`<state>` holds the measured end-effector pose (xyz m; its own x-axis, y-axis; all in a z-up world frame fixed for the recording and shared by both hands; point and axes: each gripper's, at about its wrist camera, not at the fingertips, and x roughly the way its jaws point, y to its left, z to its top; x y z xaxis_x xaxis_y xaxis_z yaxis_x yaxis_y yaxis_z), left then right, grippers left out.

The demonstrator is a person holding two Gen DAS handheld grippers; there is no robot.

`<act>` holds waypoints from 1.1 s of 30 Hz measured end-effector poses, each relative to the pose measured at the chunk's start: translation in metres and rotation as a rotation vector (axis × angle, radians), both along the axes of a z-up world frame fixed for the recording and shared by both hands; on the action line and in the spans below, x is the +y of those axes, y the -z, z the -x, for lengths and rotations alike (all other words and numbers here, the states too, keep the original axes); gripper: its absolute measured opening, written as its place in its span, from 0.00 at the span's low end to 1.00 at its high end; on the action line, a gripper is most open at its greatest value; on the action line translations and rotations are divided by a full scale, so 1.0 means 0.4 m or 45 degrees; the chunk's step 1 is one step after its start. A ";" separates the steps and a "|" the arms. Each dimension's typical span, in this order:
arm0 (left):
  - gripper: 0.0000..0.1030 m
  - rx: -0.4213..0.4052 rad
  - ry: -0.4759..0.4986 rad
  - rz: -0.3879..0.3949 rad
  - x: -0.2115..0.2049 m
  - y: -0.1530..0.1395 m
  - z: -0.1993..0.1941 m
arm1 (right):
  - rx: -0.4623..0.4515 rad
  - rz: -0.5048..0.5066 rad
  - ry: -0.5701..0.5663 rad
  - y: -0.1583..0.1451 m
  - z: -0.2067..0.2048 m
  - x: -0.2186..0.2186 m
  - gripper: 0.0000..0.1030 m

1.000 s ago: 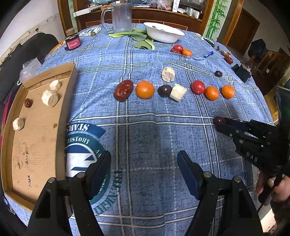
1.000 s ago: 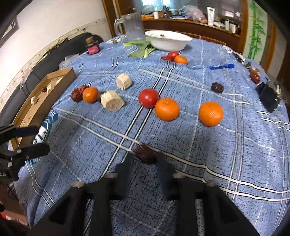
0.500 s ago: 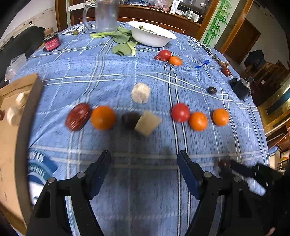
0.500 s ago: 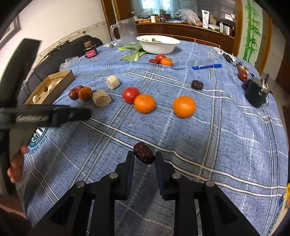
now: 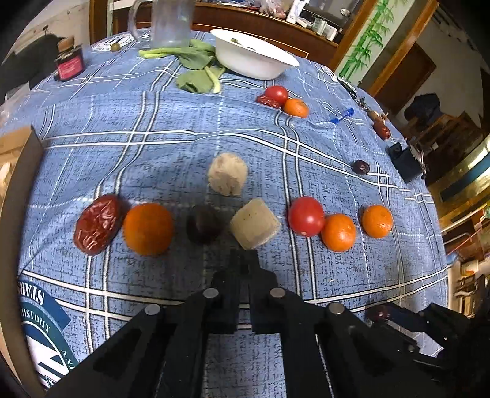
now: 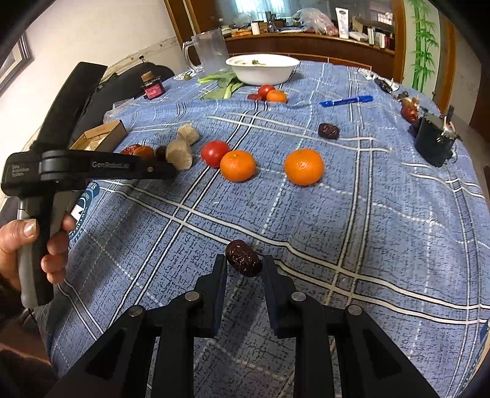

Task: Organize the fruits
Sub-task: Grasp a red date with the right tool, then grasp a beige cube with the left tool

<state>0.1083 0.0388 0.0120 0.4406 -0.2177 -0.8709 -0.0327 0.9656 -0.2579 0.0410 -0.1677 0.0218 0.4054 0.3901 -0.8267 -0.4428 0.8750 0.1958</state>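
A row of fruit lies on the blue checked tablecloth (image 5: pixel 153 122): a big red date (image 5: pixel 97 224), an orange (image 5: pixel 148 228), a dark plum (image 5: pixel 203 224), a beige chunk (image 5: pixel 255 227), a tomato (image 5: pixel 305 216) and two oranges (image 5: pixel 338 232) (image 5: pixel 377 221). My left gripper (image 5: pixel 243 260) is shut and empty, just in front of the beige chunk. My right gripper (image 6: pixel 243 264) is shut on a dark date (image 6: pixel 243 258), held above the cloth near the front; it also shows in the left wrist view (image 5: pixel 379 312).
A second beige chunk (image 5: pixel 227 178) lies behind the row. A white bowl (image 5: pixel 254 58), greens (image 5: pixel 196 73), glass mug (image 5: pixel 170 23), red jar (image 5: pixel 69 62), a tomato-orange group (image 5: pixel 283 99), blue pen (image 6: pixel 346 100) and black object (image 6: pixel 433 140) stand farther back. A cardboard tray (image 6: pixel 101 136) is at left.
My left gripper has closed from wide open and moved forward and right, away from the tray, up to the fruit row. My right gripper still holds the dark date.
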 end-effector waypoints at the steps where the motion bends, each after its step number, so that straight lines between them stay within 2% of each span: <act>1: 0.03 -0.003 0.006 -0.013 0.001 -0.001 0.003 | 0.006 0.002 0.003 0.004 -0.001 0.002 0.24; 7: 0.04 -0.012 0.054 0.032 -0.013 -0.009 0.004 | 0.014 0.009 0.010 0.007 -0.012 0.012 0.24; 8: 0.08 -0.011 0.063 0.034 -0.016 -0.009 0.000 | 0.015 0.012 0.010 0.007 -0.011 0.013 0.24; 12: 0.39 -0.036 0.081 0.031 -0.031 -0.007 -0.016 | 0.025 0.011 0.014 0.008 -0.014 0.012 0.24; 14: 0.41 -0.057 0.065 0.019 -0.034 -0.010 -0.028 | 0.031 0.004 0.019 0.009 -0.015 0.010 0.24; 17: 0.41 -0.065 0.047 0.029 -0.032 -0.008 -0.051 | 0.033 0.003 0.018 0.010 -0.016 0.009 0.24; 19: 0.39 -0.079 0.059 -0.013 -0.035 -0.007 -0.056 | 0.027 0.005 0.015 0.009 -0.016 0.010 0.24; 21: 0.27 -0.066 0.076 -0.072 -0.041 -0.002 -0.060 | 0.019 0.006 0.012 0.009 -0.015 0.011 0.24; 22: 0.27 -0.076 0.093 -0.095 -0.043 -0.002 -0.057 | 0.014 0.007 0.010 0.010 -0.014 0.012 0.24; 26: 0.25 -0.070 0.097 -0.054 -0.028 -0.005 -0.045 | -0.007 0.010 0.000 0.010 -0.011 0.013 0.24; 28: 0.25 -0.074 0.102 -0.067 -0.026 -0.008 -0.031 | -0.010 0.002 0.004 0.010 -0.010 0.010 0.24; 33: 0.25 -0.083 0.159 -0.051 -0.022 -0.024 0.047 | -0.020 -0.024 0.014 -0.003 -0.002 0.005 0.24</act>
<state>0.0894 0.0301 0.0216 0.4684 -0.2401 -0.8502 0.1041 0.9707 -0.2168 0.0416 -0.1658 0.0228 0.4223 0.4010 -0.8129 -0.4365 0.8760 0.2054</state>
